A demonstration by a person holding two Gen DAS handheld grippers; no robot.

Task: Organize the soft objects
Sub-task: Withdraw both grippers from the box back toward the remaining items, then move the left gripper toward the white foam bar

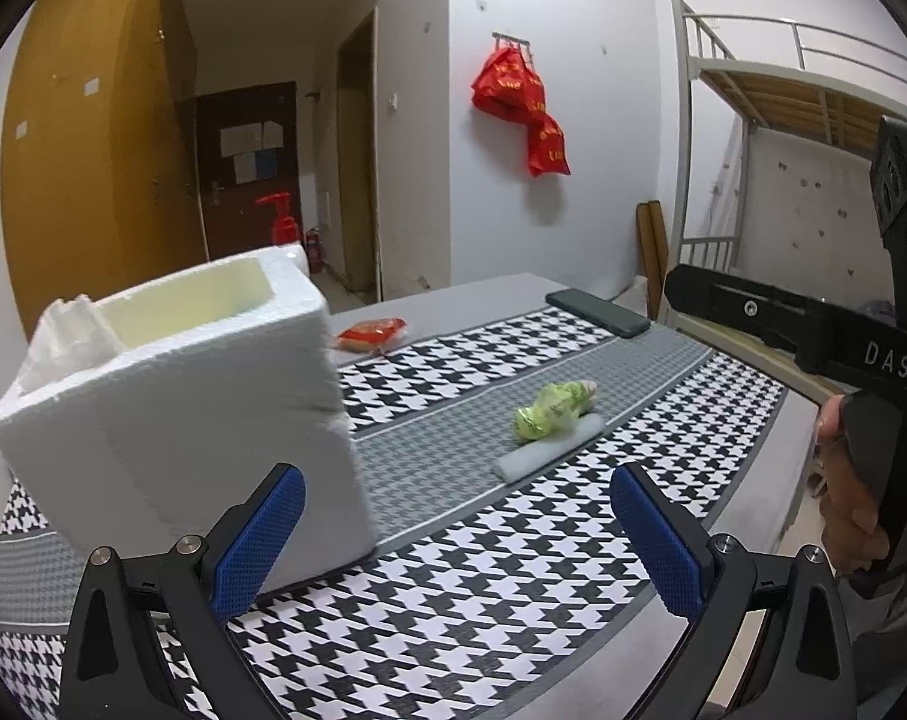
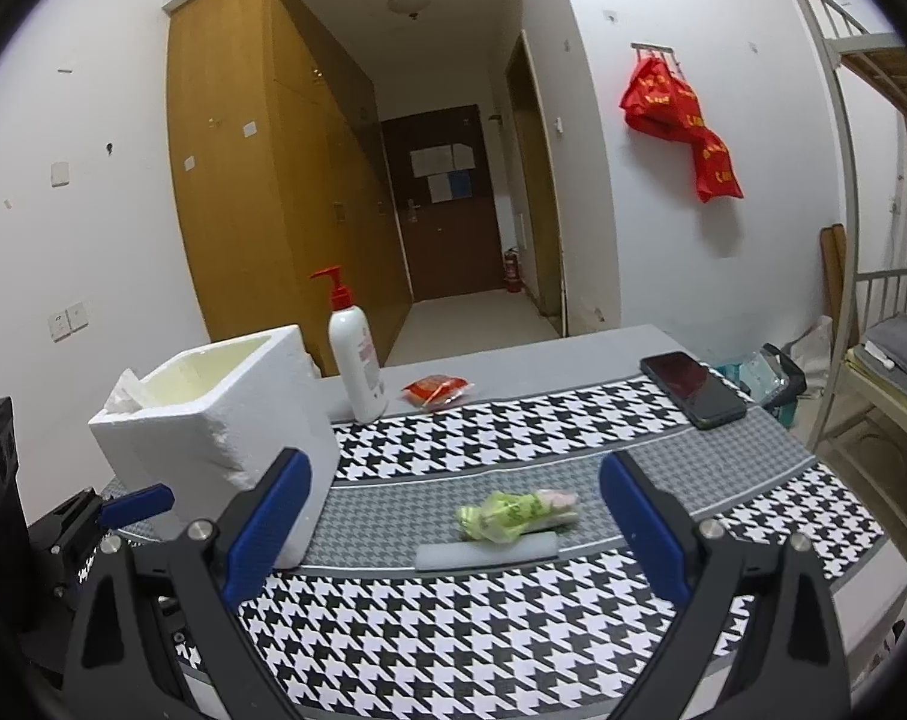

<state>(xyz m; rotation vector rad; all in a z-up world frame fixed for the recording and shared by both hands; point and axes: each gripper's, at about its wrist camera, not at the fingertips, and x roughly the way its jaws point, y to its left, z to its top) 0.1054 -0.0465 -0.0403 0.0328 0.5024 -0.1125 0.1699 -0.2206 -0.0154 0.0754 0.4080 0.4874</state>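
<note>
Both tools hover over the near edge of the table [image 2: 603, 354], empty: the left gripper [image 1: 453, 540] and the right gripper [image 2: 453, 528] each have their blue pads spread wide. The right tool's body reads "DAS".

Mid-table lie one white foam strip [image 2: 486, 551] and, touching its far side, one green wrapped bundle [image 2: 513, 513]. At the left edge stands one white foam box [image 2: 213, 420]. Beyond it stand one pump bottle [image 2: 357, 360] and one red packet [image 2: 437, 390]. One dark phone [image 2: 692, 389] lies by the far right corner.
</note>
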